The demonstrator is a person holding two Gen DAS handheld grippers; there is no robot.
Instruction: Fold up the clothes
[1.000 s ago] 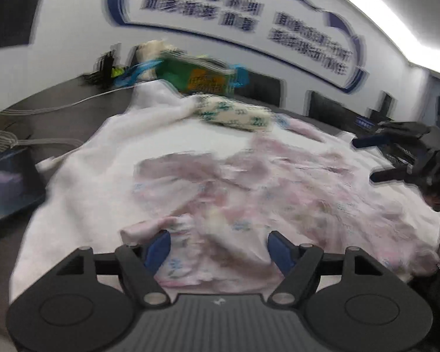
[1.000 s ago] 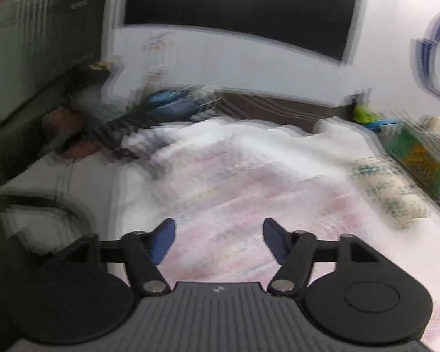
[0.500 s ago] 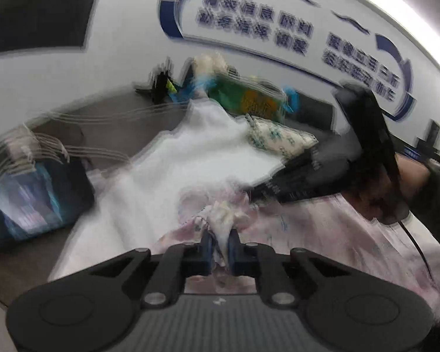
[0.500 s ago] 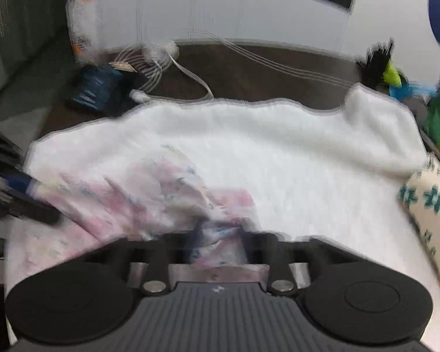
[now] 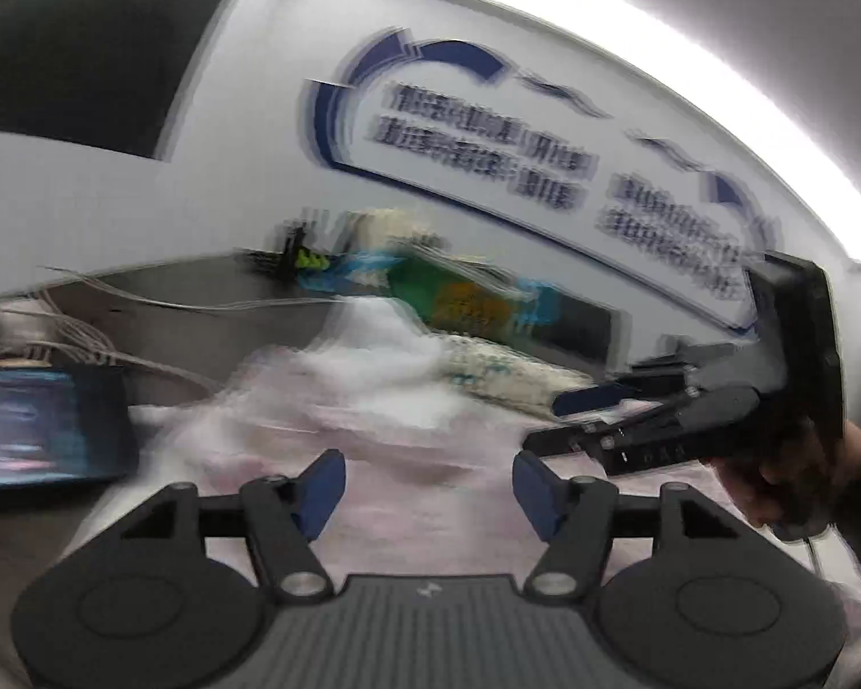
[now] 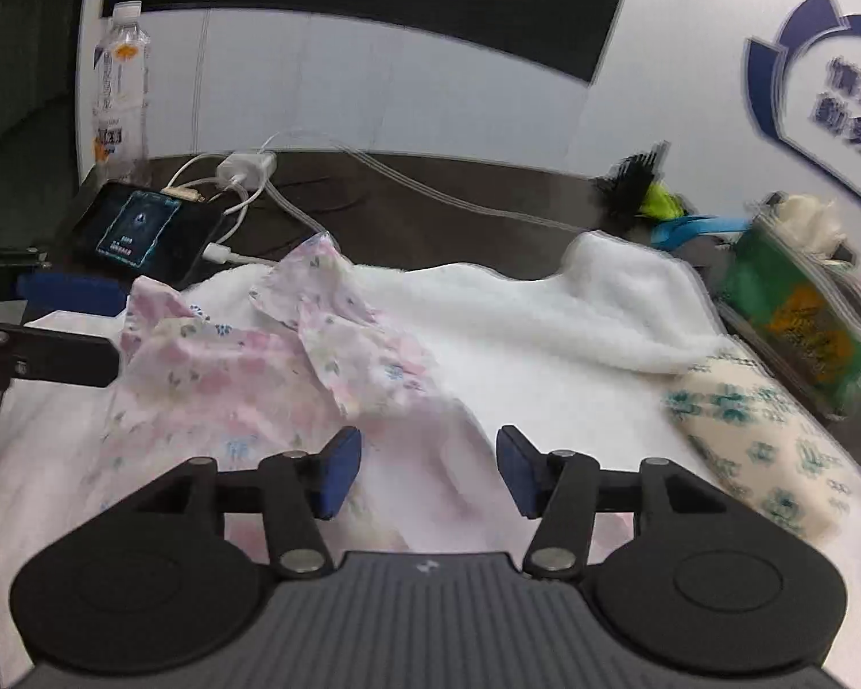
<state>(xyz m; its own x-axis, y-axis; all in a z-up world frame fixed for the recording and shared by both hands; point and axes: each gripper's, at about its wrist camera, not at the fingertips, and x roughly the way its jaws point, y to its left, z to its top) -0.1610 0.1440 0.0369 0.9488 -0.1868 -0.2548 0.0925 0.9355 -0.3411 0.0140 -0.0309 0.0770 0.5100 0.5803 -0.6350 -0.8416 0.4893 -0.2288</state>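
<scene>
A pink floral garment (image 6: 247, 367) lies rumpled on a white fluffy towel (image 6: 545, 333) that covers the dark table; in the blurred left wrist view it shows as a pale pink patch (image 5: 419, 494). My left gripper (image 5: 427, 488) is open and empty just above the cloth. My right gripper (image 6: 427, 468) is open and empty over the garment's near edge. The right gripper also shows at the right of the left wrist view (image 5: 660, 419), and the left gripper's fingers (image 6: 57, 353) reach in at the left of the right wrist view.
A phone (image 6: 143, 232) with charger cables and a water bottle (image 6: 117, 92) stand at the back left. A green tissue pack (image 6: 798, 310), a folded cream floral cloth (image 6: 757, 442) and a black clip with yellow and blue items (image 6: 648, 189) sit at the right.
Half a second ago both grippers were shut on the garment's cloth. Now both are open and the garment lies let go on the towel. The left camera has tilted upward.
</scene>
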